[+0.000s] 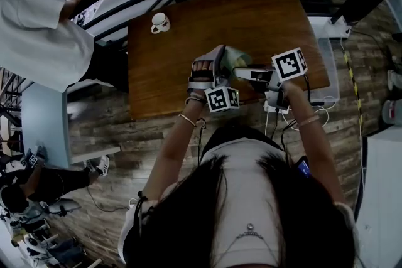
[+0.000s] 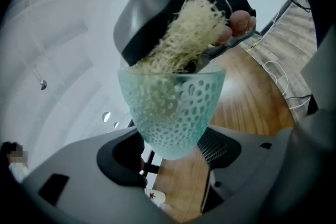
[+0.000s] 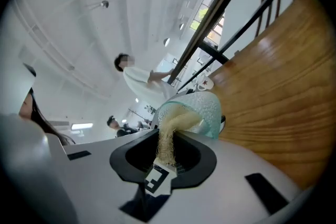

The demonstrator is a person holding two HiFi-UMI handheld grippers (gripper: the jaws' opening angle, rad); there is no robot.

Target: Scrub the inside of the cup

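Note:
A pale green, dimpled glass cup (image 2: 173, 113) is clamped between the jaws of my left gripper (image 2: 176, 147), tilted with its mouth toward the other gripper. My right gripper (image 3: 165, 152) is shut on a straw-coloured fibre scrubber (image 3: 168, 139), whose far end reaches into the cup (image 3: 202, 110). From the left gripper view the scrubber (image 2: 184, 34) spills over the rim from the right gripper's dark body. In the head view both grippers, left (image 1: 221, 63) and right (image 1: 242, 74), meet above the wooden table (image 1: 188, 41) with the cup (image 1: 233, 57) between them.
A white mug (image 1: 160, 23) stands at the table's far left corner. A clear plastic box (image 1: 326, 66) sits off the table's right edge, with cables (image 1: 276, 111) near the front edge. A person in white (image 1: 38, 34) stands to the left by a dark railing.

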